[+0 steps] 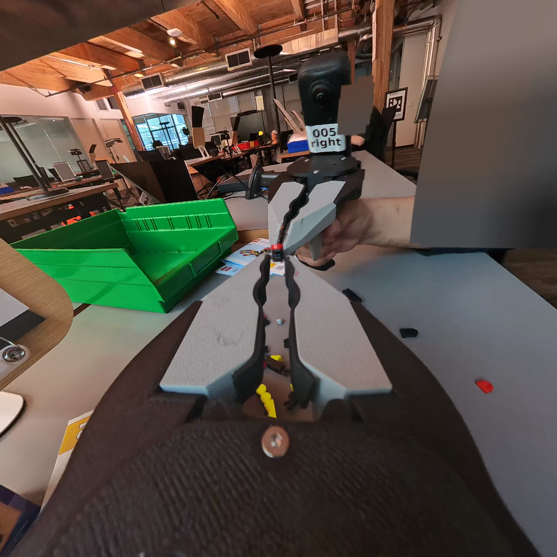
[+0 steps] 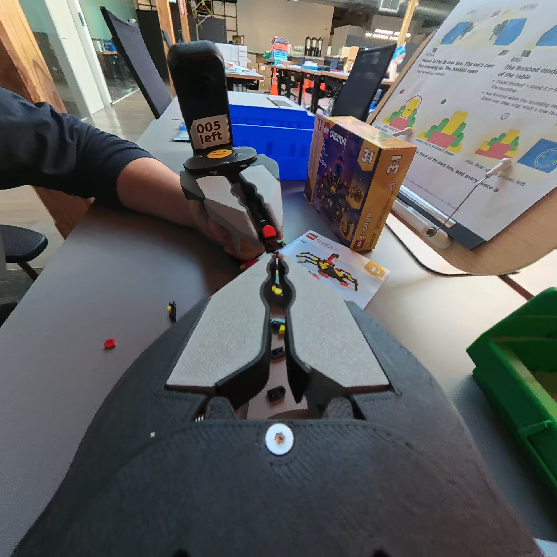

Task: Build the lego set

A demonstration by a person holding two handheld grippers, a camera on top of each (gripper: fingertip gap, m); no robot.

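Two grippers: meet tip to tip above the grey table (image 2: 90,271).
Left gripper (image 1: 276,258): clamped on a small red-and-black brick piece (image 1: 276,252).
Right gripper (image 2: 276,259): tips together beside that piece.
Handling: likely light, rigid, easily dropped; pinch its flat sides.
Nearby: booklet (image 2: 334,268), green bin (image 1: 126,253).

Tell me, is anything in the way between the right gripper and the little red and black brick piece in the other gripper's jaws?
Nothing visible. The right gripper has its closed jaws tip to tip with the red and black brick piece, which the left gripper pinches. The loose bricks lie lower, on the table.
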